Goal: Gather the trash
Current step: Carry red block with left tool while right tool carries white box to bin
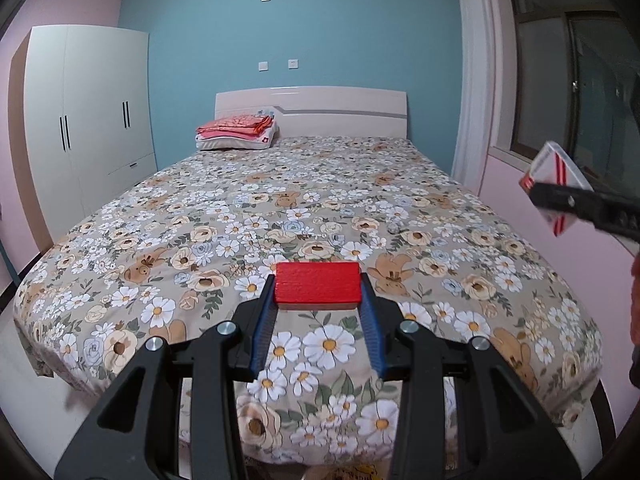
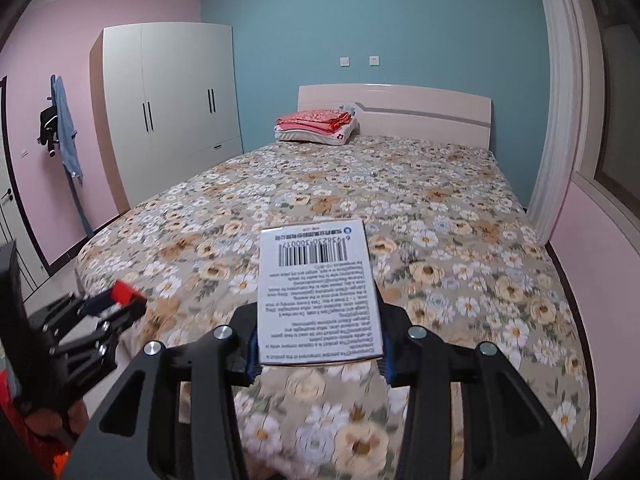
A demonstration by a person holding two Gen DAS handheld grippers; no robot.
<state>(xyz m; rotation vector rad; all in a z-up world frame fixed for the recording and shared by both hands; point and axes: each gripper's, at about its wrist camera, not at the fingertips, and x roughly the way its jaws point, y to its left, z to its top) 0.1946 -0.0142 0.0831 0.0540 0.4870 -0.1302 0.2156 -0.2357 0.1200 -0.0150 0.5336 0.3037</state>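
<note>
red box (image 1: 317,283) sits clamped between the left gripper (image 1: 318,304) fingers above the floral bed (image 1: 280,200); the right gripper (image 2: 318,344) fingers pinch a white printed carton (image 2: 318,288), also held over the bed.

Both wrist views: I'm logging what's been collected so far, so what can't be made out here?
- Trash bin: in neither view.
- Red box, left wrist: only its top and front edge show; no label visible. Right wrist: blurred.
- White box, right wrist: small print too fine to read; front face turned away. Left wrist: crossed by the right gripper.
- Small grey object on the bed: too small to identify.
</note>
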